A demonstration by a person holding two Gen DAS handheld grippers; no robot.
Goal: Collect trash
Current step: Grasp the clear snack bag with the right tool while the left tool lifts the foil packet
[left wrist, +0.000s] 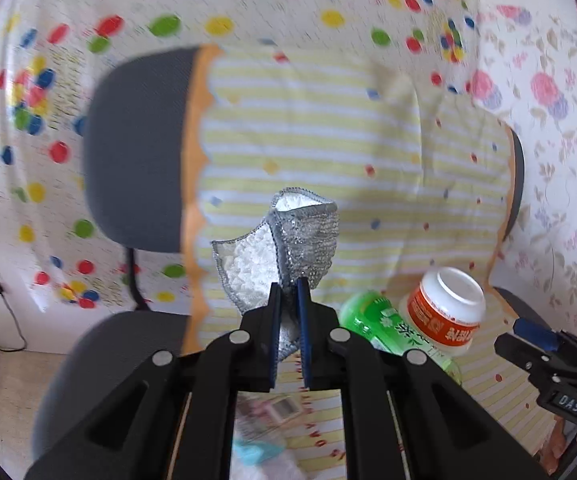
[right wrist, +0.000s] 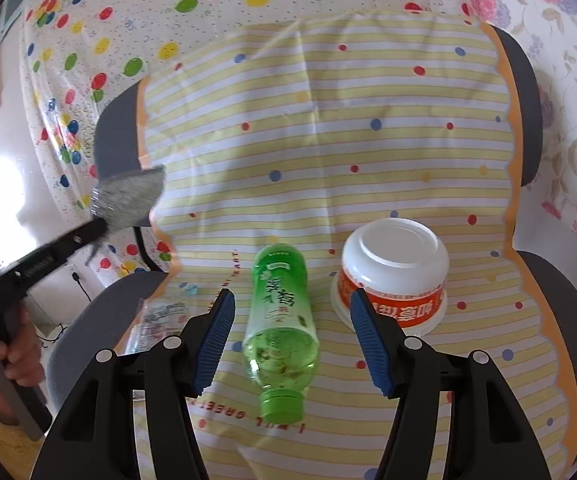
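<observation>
My left gripper [left wrist: 288, 292] is shut on a silver and white scouring cloth [left wrist: 284, 236] and holds it in the air in front of the chair; the cloth also shows in the right wrist view [right wrist: 128, 200] at the left. My right gripper [right wrist: 292, 312] is open, its jaws on either side of a green tea bottle [right wrist: 282, 320] that lies on the striped cover, cap towards me. The bottle [left wrist: 384, 324] also shows in the left wrist view. An upturned white cup with an orange label [right wrist: 394, 272] stands right of the bottle, also in the left wrist view [left wrist: 446, 312].
A grey office chair [right wrist: 116, 140] carries a yellow-striped plastic cover [right wrist: 328, 128]. A clear wrapper [right wrist: 156, 320] lies at the seat's left edge. Balloon-print sheet [right wrist: 168, 12] hangs behind, floral cloth [right wrist: 568, 120] at the right. A cable and floor [left wrist: 4, 360] lie at the left.
</observation>
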